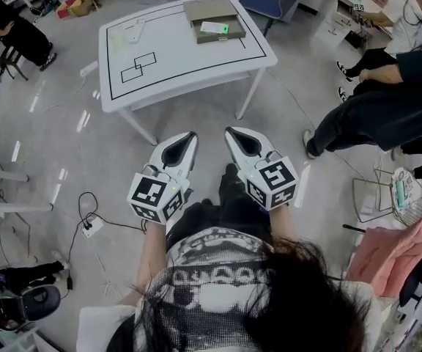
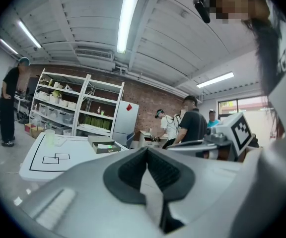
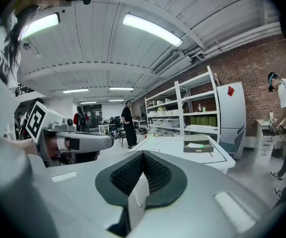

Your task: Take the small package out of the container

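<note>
Left gripper [image 1: 189, 136]: fingers [image 2: 133, 170] pressed together on nothing, held short of the counter's near edge
Right gripper [image 1: 231, 132]: fingers [image 3: 155, 175] likewise shut and empty, just beside the left one
Counter [image 1: 174, 72]: white, well apart from both grippers across bare floor
Container [image 1: 224, 34]: open, at the counter's far right corner
Small package [image 1: 215, 28]: white with a green patch, lying inside the container
Done: nothing yet, by my reading
Left: reach the counter, grasp the package, lift it out
Head view alone: the floor gap, both grippers together
Gripper views alone: the pads meeting, the shelves [image 2: 63, 108] beyond the counter
</note>
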`<state>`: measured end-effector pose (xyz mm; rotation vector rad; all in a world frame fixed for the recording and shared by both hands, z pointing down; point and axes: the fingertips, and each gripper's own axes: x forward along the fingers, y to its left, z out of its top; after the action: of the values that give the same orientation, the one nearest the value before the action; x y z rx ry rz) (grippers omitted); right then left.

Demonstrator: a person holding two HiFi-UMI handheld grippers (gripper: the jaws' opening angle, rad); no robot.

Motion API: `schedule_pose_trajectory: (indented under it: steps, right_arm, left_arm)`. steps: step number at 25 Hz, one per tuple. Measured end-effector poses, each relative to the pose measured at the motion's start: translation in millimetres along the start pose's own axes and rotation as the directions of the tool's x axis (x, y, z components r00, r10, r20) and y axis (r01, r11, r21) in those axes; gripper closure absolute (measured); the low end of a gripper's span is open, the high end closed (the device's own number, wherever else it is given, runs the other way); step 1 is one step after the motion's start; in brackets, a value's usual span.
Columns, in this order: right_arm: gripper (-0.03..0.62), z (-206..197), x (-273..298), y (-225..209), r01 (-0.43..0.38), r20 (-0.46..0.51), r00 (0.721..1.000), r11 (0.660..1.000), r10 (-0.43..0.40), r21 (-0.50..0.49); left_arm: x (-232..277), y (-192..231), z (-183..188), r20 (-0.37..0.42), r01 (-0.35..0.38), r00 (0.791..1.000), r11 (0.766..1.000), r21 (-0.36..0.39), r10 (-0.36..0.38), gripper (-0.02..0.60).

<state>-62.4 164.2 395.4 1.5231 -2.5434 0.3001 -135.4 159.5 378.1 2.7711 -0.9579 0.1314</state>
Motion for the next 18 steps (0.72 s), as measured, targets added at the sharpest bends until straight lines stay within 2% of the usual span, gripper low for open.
schedule_pose_trajectory:
  steps: [7,18]
  right_arm:
    - [0.597,6.6,29.5,-33.1,-0.023,-0.005,1.000,1.000,0.023,0.001]
    - [0.597,32.9,99.7,-129.2,-0.086,-0.008,0.996,0.996,0.086,-0.015]
  left_arm:
    - [35.9,25.3,7.3,0.002,-0.029,1.000,0.999,-0.016,0.029,0.581]
    - [135.2,75.0,31.4,0.005,-0.098,0.995,0.995,-0.022,0.098,0.581]
